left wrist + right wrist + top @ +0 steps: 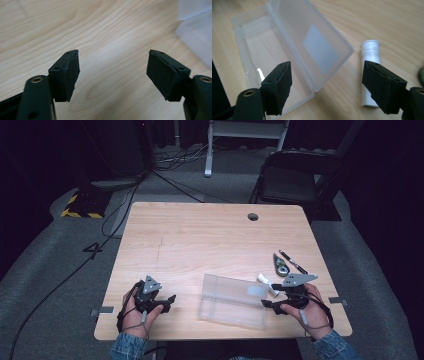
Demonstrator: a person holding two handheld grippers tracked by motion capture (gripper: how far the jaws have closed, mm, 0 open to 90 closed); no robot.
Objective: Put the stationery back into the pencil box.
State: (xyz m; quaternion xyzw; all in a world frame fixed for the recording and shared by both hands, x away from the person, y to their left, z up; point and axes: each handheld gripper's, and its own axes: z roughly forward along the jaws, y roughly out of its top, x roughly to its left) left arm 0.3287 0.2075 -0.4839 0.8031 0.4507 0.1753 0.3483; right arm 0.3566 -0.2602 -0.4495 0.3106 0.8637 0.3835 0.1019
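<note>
Two tools spread, empty: left tool [170, 299], right tool [265, 304] | clear plastic case [234, 300] lies lid-open at table [200, 235] front (likely light, slippery, thin-walled) | grip a side wall | white tube [370, 75] beside it

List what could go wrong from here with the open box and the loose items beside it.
1. The right gripper, jaws open, sits by the clear box's corner; a nudge may slide the light box.
2. The white tube lies on its side beside that gripper and could roll if bumped.
3. The box lies near the table's front edge and could be pushed off.
</note>
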